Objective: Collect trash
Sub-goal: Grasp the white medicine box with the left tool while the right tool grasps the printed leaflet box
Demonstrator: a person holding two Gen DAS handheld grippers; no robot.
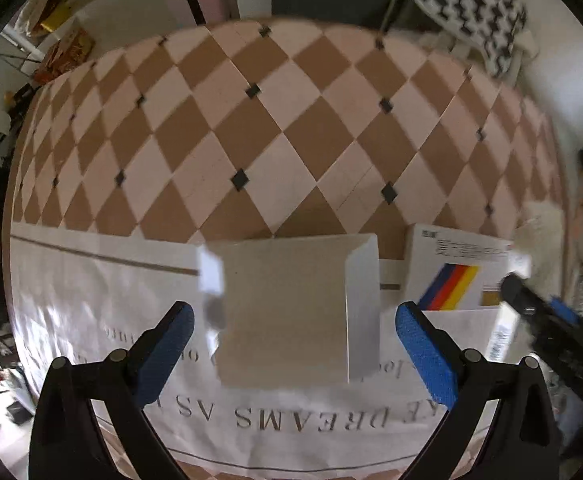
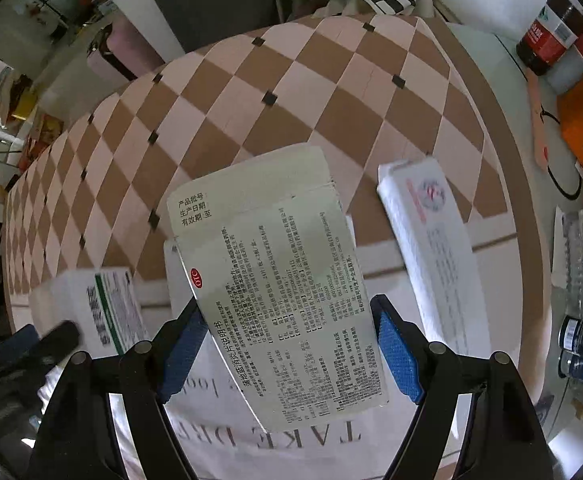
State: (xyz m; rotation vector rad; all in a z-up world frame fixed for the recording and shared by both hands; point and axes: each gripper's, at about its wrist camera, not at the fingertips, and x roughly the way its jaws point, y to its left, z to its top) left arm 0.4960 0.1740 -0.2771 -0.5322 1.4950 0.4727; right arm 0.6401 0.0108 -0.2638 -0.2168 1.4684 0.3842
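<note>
Tongs first. Left tongs point(image 1: 293, 344), bottom centre of left view: wide open, straddling a plain white carton point(image 1: 291, 312), pads clear of its sides. Right tongs point(image 2: 291, 350), bottom centre of right view: clamped across a flat printed medicine carton point(image 2: 275, 288), thin card, dense text, tilted. Both over a white printed bag point(image 1: 111, 300), soft, creased. Step, by judgement: pick-and-bag, one carton held, one pending. Next: drop it in the bag, close left on white carton. Further right in right view: long white box point(image 2: 431, 248). Beyond: checkered floor point(image 1: 291, 120), hard, glossy.
</note>
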